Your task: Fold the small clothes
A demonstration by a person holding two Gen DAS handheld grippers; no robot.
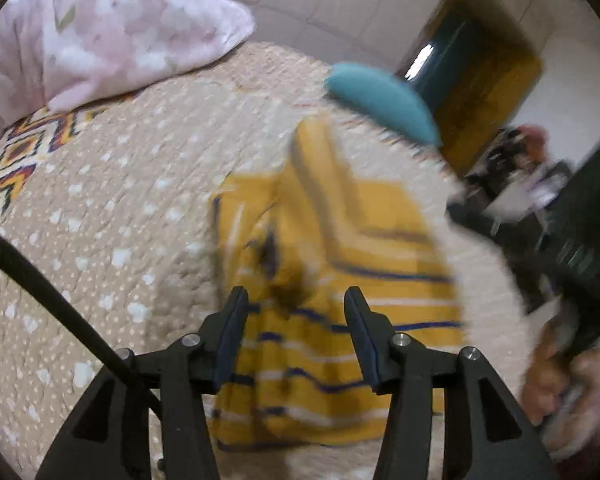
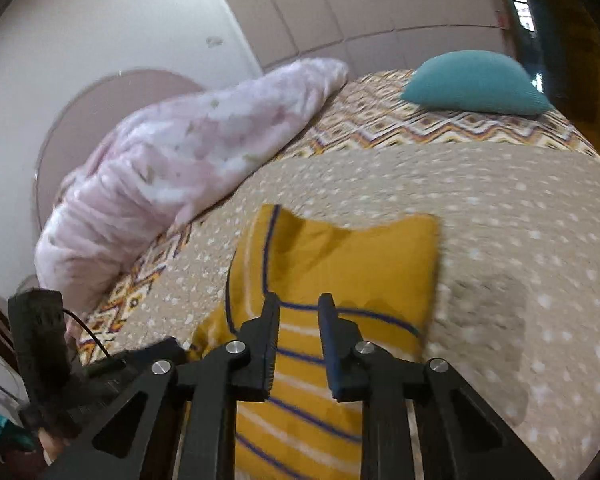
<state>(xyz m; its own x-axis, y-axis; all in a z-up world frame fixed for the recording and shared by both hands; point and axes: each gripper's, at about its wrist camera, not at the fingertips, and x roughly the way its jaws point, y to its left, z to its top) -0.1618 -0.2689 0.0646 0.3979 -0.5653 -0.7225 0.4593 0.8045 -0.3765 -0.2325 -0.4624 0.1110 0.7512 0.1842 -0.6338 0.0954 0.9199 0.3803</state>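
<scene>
Mustard-yellow knit garment with blue and white stripes (image 2: 340,272), partly folded on beige dotted quilted bedspread (image 2: 520,220).
Left gripper (image 1: 296,300) above its striped part, jaws wide, empty; right gripper (image 2: 298,308) above striped hem, jaws narrowly apart, empty. Bare quilt around; teal cushion (image 2: 476,82) and pink floral duvet (image 2: 188,152) far.

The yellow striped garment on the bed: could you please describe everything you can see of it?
The yellow garment is mustard-coloured soft cloth with thin navy and white stripes across its near part and navy edging along one side. It lies partly folded and rumpled on the beige dotted quilt, one layer turned over another. The left view is blurred. Both grippers, left and right, hang open over it, gripping nothing.
</scene>
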